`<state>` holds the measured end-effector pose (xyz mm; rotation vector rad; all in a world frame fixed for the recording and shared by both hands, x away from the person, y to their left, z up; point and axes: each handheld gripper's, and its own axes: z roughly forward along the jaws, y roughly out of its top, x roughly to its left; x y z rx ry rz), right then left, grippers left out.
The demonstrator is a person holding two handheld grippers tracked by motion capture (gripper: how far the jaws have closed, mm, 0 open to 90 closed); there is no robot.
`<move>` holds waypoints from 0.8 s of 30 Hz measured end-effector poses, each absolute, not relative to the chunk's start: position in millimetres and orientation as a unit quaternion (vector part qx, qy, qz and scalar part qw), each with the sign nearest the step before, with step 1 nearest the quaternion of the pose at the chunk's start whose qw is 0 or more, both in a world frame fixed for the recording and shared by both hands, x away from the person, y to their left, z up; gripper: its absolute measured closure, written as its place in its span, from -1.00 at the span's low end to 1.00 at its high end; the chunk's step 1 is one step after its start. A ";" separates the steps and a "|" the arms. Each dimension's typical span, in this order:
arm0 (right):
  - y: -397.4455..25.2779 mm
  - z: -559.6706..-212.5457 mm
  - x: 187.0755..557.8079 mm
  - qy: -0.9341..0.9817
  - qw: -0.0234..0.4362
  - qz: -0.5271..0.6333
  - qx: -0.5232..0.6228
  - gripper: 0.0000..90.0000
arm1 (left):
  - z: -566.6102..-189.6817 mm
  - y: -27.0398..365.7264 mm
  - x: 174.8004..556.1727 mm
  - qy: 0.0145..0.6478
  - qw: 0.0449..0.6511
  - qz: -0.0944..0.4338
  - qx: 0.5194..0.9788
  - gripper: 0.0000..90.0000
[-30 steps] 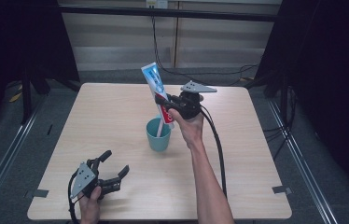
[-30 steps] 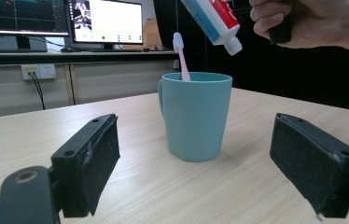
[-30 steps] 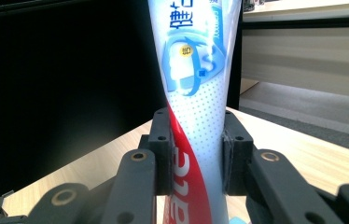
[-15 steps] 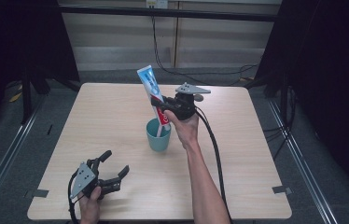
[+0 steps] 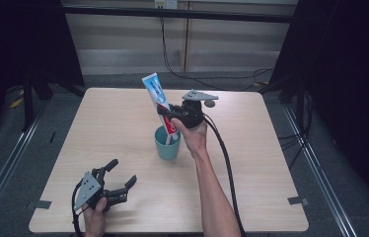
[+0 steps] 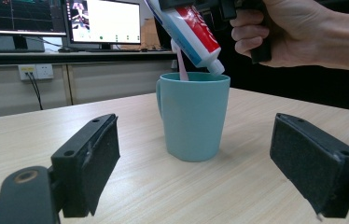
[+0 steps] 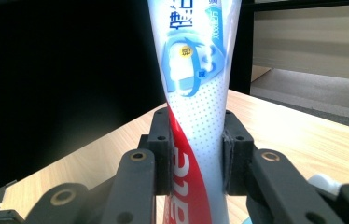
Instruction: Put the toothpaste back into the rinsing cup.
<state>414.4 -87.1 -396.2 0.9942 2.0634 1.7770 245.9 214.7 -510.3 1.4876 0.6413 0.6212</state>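
1. High view: the right gripper (image 5: 168, 114) holds the toothpaste tube (image 5: 159, 102) tilted, cap end down, over the teal cup (image 5: 167, 143), which stands near the middle of the table (image 5: 271, 163).
2. To finish well, I judge the cap should come fully inside the rim before the jaws let go; releasing while the tube leans this far could tip it over the edge or knock the cup.
3. Left gripper view shows the tube's white cap (image 6: 216, 68) right at the rim and a pink toothbrush (image 6: 181, 65) already standing in the cup; lower the tube beside it.
4. Right gripper view shows both jaws clamped on the tube's lower body.
5. Near the table's front left corner, the left gripper (image 5: 119, 179) has its jaws wide apart, holding nothing.
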 end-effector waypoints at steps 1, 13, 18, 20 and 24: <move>-86.8 -397.1 414.5 0.707 0.121 0.608 0.341 0.56 | -510.3 214.6 245.8 0.282 0.647 0.273 0.654 -0.65; -87.1 -415.4 415.1 0.711 0.113 0.599 0.349 0.56 | -510.3 214.4 245.4 0.284 0.647 0.272 0.653 -0.65; -87.1 -421.4 413.2 0.715 0.111 0.594 0.351 0.56 | -510.3 214.4 245.4 0.284 0.647 0.272 0.653 -0.65; -87.0 -422.8 412.7 0.717 0.111 0.591 0.352 0.56 | -510.2 214.8 245.7 0.280 0.647 0.274 0.654 -0.65; -88.3 -425.0 412.0 0.716 0.110 0.592 0.354 0.56 | -510.2 214.9 245.8 0.280 0.647 0.274 0.654 -0.65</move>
